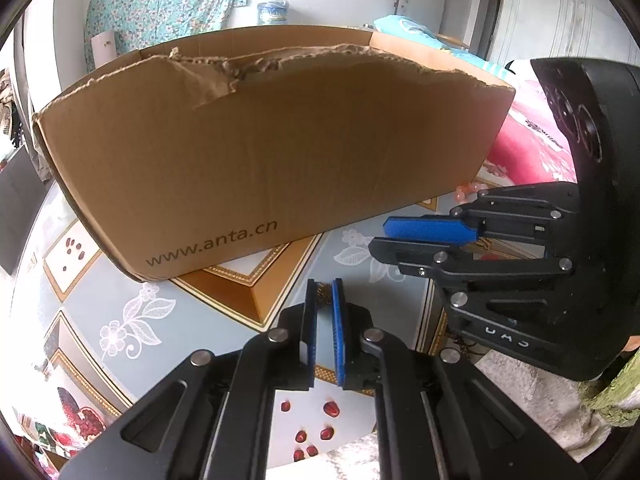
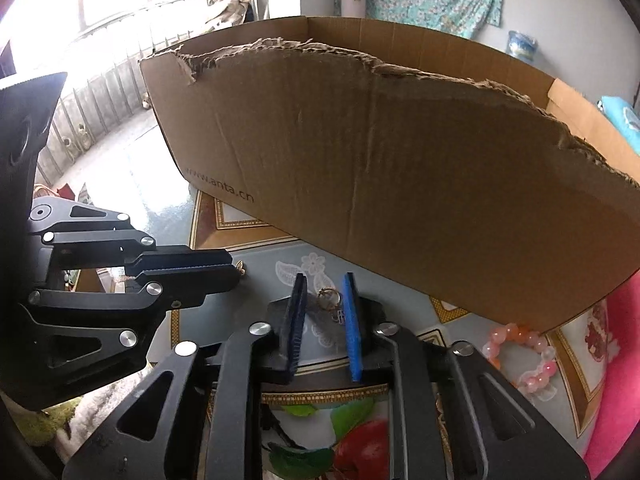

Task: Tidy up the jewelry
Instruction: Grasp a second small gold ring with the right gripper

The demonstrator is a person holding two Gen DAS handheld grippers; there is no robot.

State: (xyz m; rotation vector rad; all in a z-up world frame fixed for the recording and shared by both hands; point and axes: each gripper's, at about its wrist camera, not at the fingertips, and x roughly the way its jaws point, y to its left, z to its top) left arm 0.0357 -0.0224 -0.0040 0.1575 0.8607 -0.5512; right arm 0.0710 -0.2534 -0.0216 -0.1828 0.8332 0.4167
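— Left gripper (image 1: 324, 292)?
— My jaws are clamped on a small gold-coloured chain (image 1: 325, 295).
— Right gripper (image 2: 325, 294)?
— Narrow gap; thin gold ring (image 2: 329, 298) between, near the torn brown cardboard box (image 2: 400, 160). Contact unclear.

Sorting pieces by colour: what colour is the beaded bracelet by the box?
Pink, orange and white beads on the bracelet, clearest in the right wrist view.
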